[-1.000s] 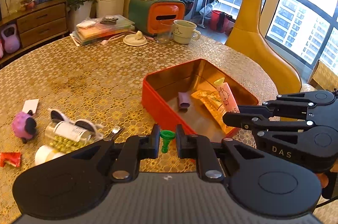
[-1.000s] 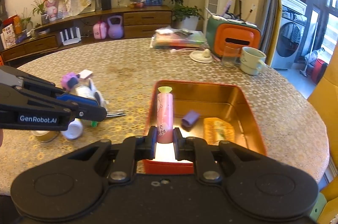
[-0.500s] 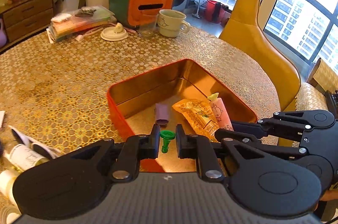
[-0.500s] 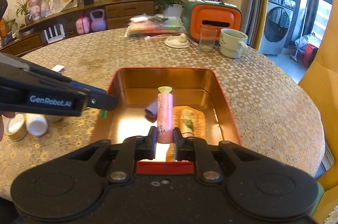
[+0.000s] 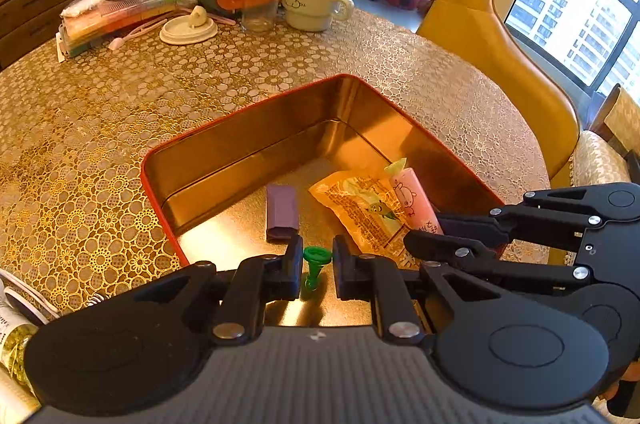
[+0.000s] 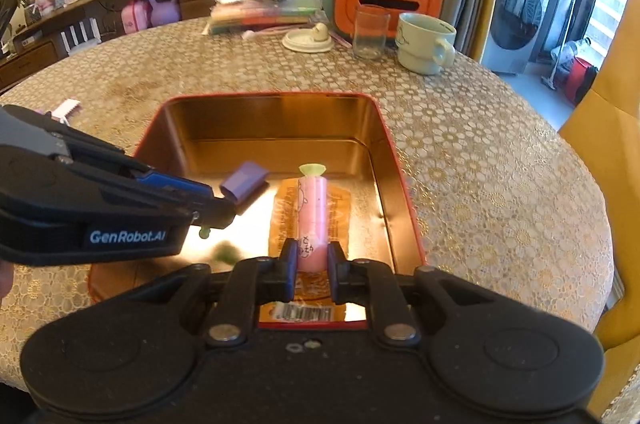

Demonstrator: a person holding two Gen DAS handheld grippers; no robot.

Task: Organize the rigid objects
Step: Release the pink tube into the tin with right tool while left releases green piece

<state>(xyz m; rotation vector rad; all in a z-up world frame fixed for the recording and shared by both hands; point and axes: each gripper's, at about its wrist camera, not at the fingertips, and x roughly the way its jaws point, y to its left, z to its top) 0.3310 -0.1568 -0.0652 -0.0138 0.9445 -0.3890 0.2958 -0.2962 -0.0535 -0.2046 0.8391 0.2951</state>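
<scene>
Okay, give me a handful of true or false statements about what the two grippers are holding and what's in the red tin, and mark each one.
1. The left gripper is shut on a small green peg. True.
2. The right gripper holds a glass. False: it is shut on a pink tube; the glass stands on the table.
3. The red tin is empty. False: a purple piece and an orange packet lie inside.
4. The mug stands beside the glass. True.

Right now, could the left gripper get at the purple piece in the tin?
Probably not yet: the left gripper is shut on a green peg. The purple piece lies uncovered just ahead in the tin, so the path looks free.
</scene>
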